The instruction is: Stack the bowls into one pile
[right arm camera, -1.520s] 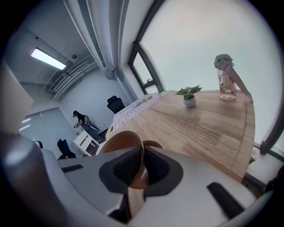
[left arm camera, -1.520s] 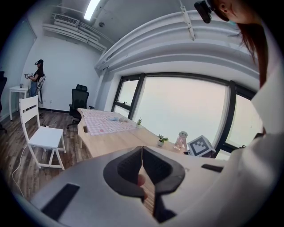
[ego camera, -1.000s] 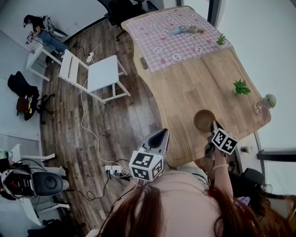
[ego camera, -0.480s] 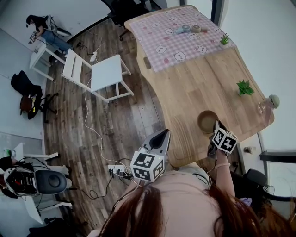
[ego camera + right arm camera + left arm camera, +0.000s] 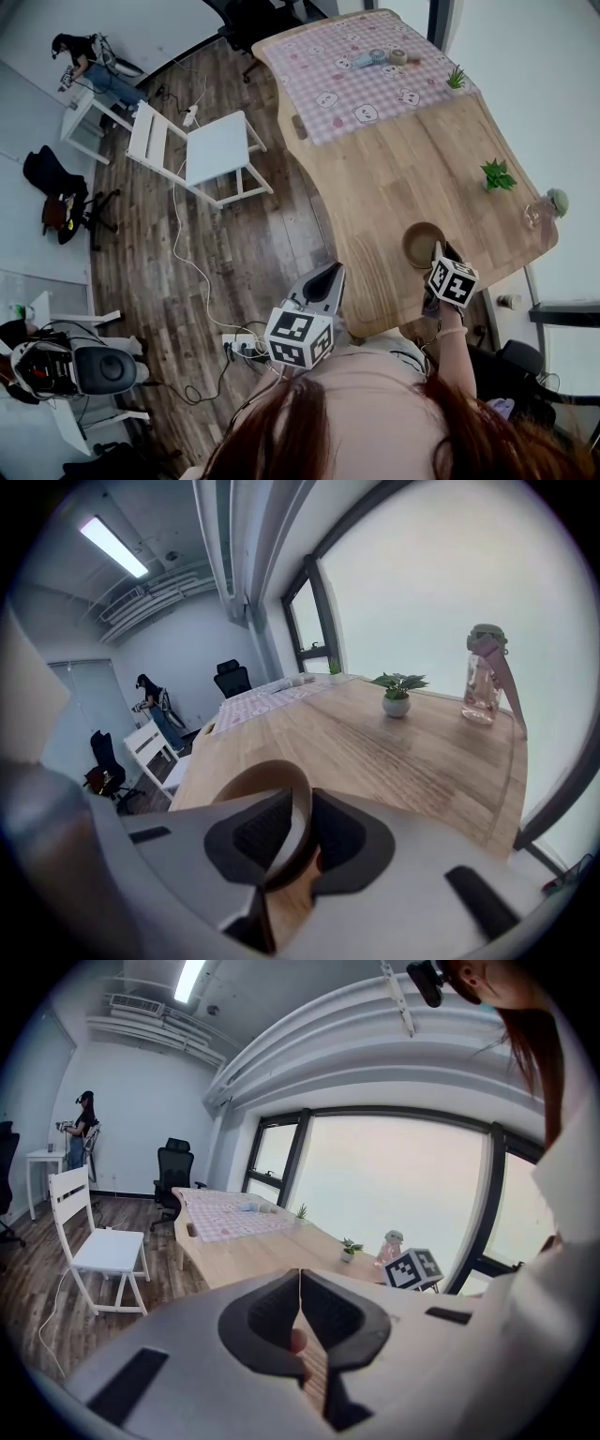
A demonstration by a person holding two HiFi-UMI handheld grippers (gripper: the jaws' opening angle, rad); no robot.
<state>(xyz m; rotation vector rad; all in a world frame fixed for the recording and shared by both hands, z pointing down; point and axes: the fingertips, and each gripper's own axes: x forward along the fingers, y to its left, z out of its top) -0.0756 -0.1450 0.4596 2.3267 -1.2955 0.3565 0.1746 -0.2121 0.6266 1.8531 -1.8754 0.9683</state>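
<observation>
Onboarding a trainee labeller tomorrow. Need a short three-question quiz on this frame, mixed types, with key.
1. True or false: the left hand-held gripper has its jaws together, gripping nothing.
2. What stands between the jaws of the right hand-held gripper? A) the rim of the bowl B) a bottle C) a potted plant
3. Fill in: the checked cloth at the far end of the table is ___.
Key: 1 true. 2 A; those jaws are opening, with the rim between them. 3 pink.
</observation>
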